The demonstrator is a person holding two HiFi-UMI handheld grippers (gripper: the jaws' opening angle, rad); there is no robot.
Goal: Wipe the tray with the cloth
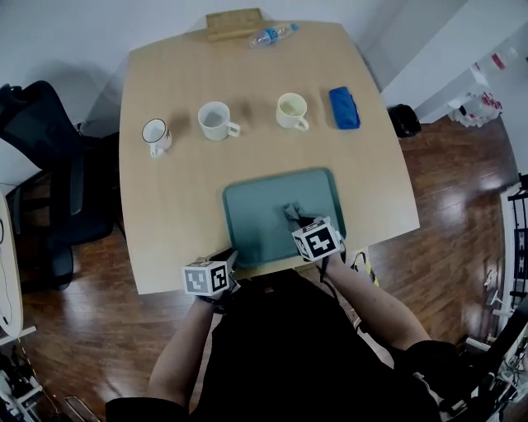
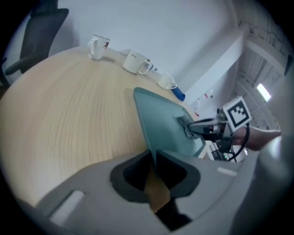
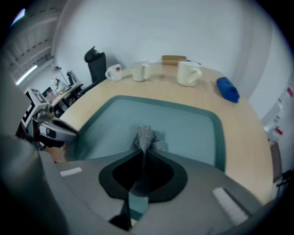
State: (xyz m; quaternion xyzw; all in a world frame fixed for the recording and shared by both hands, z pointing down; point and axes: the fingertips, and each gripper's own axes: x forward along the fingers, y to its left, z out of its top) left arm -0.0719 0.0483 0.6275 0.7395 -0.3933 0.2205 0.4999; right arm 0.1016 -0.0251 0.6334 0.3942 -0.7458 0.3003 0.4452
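A teal tray [image 1: 256,206] lies on the pale wooden table near its front edge. My right gripper [image 1: 295,218] is over the tray's near right part, shut on a bunched grey cloth [image 1: 290,211] that rests on the tray floor. In the right gripper view the cloth [image 3: 145,137] sticks out from between the closed jaws onto the tray [image 3: 188,124]. My left gripper [image 1: 231,257] is at the tray's near left corner. In the left gripper view its jaws are closed on the thin tray rim [image 2: 153,155], and the right gripper [image 2: 195,130] shows across the tray.
Three mugs [image 1: 156,134] [image 1: 216,120] [image 1: 291,111] stand in a row behind the tray, with a blue pouch [image 1: 344,107] to their right. A water bottle [image 1: 271,35] and a wooden block [image 1: 233,23] lie at the far edge. A black chair [image 1: 49,189] stands left of the table.
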